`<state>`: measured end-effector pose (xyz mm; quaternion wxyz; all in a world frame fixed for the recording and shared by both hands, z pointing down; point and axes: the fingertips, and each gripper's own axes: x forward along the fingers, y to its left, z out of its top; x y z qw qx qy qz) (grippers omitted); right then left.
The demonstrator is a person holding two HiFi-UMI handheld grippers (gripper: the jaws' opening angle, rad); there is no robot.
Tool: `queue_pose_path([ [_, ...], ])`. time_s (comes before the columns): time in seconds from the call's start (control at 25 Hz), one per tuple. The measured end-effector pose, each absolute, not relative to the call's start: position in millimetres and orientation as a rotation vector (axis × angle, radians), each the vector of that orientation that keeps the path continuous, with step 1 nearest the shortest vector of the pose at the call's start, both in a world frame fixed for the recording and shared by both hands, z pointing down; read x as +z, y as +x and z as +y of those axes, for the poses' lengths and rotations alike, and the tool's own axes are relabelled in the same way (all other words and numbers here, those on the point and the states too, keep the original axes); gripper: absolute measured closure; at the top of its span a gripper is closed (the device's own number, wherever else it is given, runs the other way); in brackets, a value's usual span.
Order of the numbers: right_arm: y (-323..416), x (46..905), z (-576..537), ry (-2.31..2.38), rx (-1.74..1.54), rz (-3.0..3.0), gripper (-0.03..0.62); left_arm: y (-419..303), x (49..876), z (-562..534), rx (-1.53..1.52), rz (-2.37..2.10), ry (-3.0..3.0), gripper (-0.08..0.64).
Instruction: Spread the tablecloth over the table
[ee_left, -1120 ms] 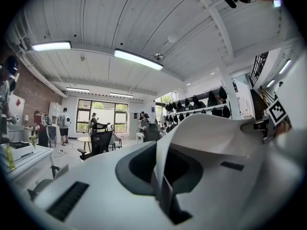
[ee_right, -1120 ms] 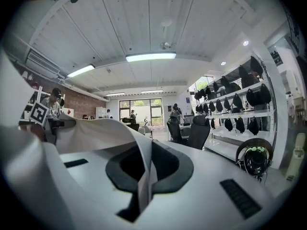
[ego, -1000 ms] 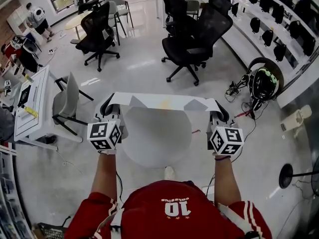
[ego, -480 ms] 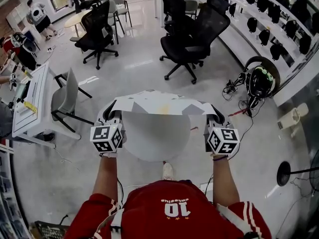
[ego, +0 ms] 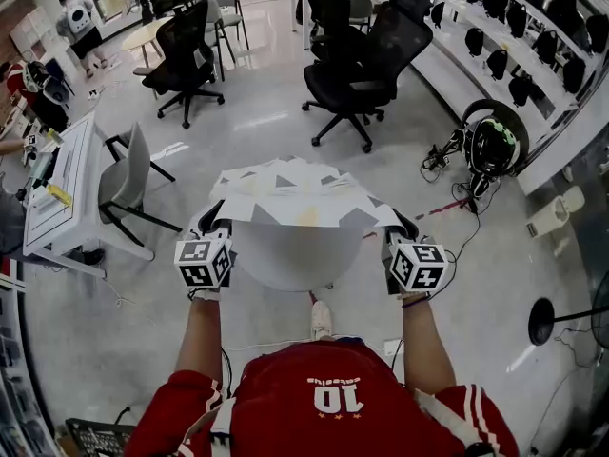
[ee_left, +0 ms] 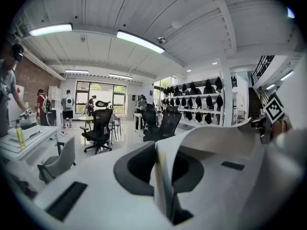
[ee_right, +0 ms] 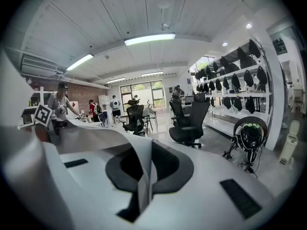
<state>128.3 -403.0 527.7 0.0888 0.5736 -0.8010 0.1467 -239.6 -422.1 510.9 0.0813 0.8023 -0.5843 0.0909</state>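
Observation:
The white tablecloth (ego: pixel 295 193) with grey triangles billows over the far half of the round white table (ego: pixel 285 260). My left gripper (ego: pixel 211 222) holds its near left corner and my right gripper (ego: pixel 400 227) its near right corner, both just off the table's sides. In the left gripper view a thin fold of tablecloth (ee_left: pixel 216 138) runs between the jaws of the left gripper (ee_left: pixel 160 159); these jaws have just been opening slightly, with the fold still pinched. In the right gripper view the right gripper (ee_right: pixel 146 164) is shut on a fold of the tablecloth (ee_right: pixel 91 138).
Black office chairs (ego: pixel 357 69) stand beyond the table. A grey chair (ego: pixel 124 188) and a white desk (ego: pixel 57 193) are at the left. A helmet with cables (ego: pixel 495 146) lies on the floor at the right, near a long shelf (ego: pixel 476 74). My shoe (ego: pixel 322 320) is under the table's near edge.
Both grippers have sunk and come nearer to me. The cloth, earlier a narrow taut band, now balloons farther out over the table.

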Motion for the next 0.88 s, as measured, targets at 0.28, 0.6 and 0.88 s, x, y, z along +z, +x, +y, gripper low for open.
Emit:
queue_pose_path([
  [0.28, 118, 558, -367, 1.666, 0.517, -2.351, 0.574, -251, 544, -390, 0.367, -1.71, 2.361, 0.531],
  [0.6, 109, 602, -338, 1.588, 0.615, -2.34, 0.572, -257, 565, -383, 0.403, -1.669, 2.387, 0.529],
  [0.88, 113, 623, -320, 1.549, 0.663, -2.307, 0.551, -258, 596, -357, 0.421, -1.631, 2.304, 0.512],
])
